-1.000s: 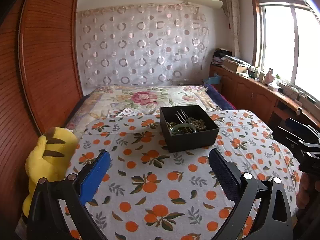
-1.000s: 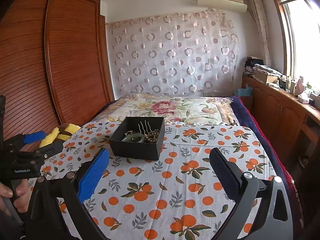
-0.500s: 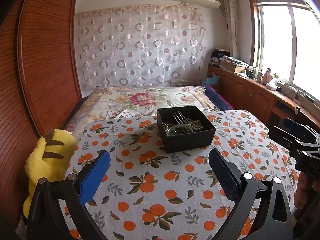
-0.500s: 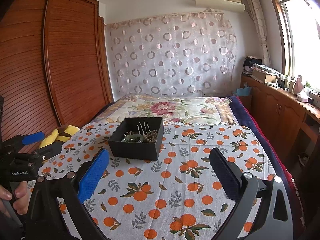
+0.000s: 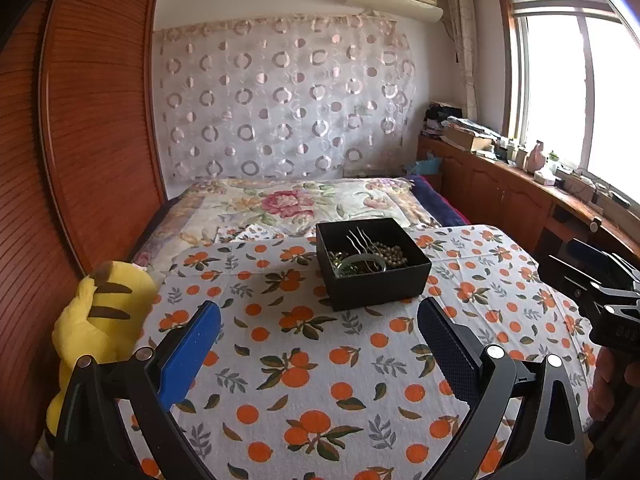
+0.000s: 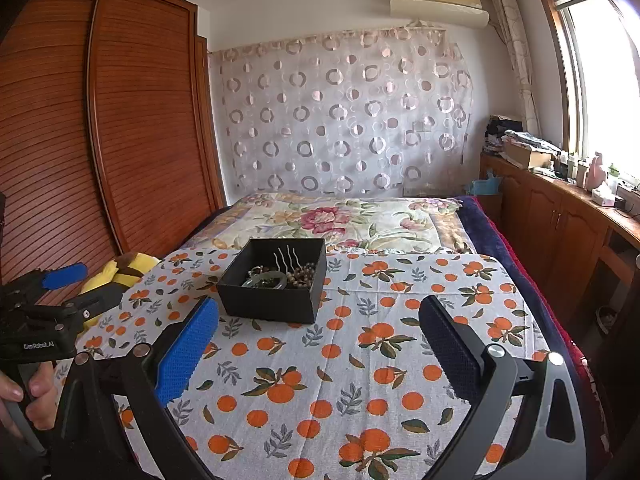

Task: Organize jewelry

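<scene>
A black open box (image 5: 376, 280) stands on the orange-print cloth (image 5: 320, 360); it also shows in the right wrist view (image 6: 276, 300). Inside lie a green bangle (image 5: 362, 261), a dark bead strand (image 5: 390, 254) and wavy metal hairpins (image 5: 362, 240). My left gripper (image 5: 318, 316) is open and empty, held above the cloth short of the box. My right gripper (image 6: 318, 312) is open and empty, near the box's front right corner. Each gripper shows at the edge of the other's view: the right one (image 5: 600, 284), the left one (image 6: 52, 300).
A yellow plush toy (image 5: 100, 320) sits at the cloth's left edge by the wooden wardrobe (image 5: 80, 140). A floral bedspread (image 5: 292, 204) lies behind the box. Wooden cabinets with clutter (image 5: 520, 184) run along the right under the window.
Both views have tilted up and pulled back slightly, so the box sits a little lower and farther. Both grippers stay open and empty.
</scene>
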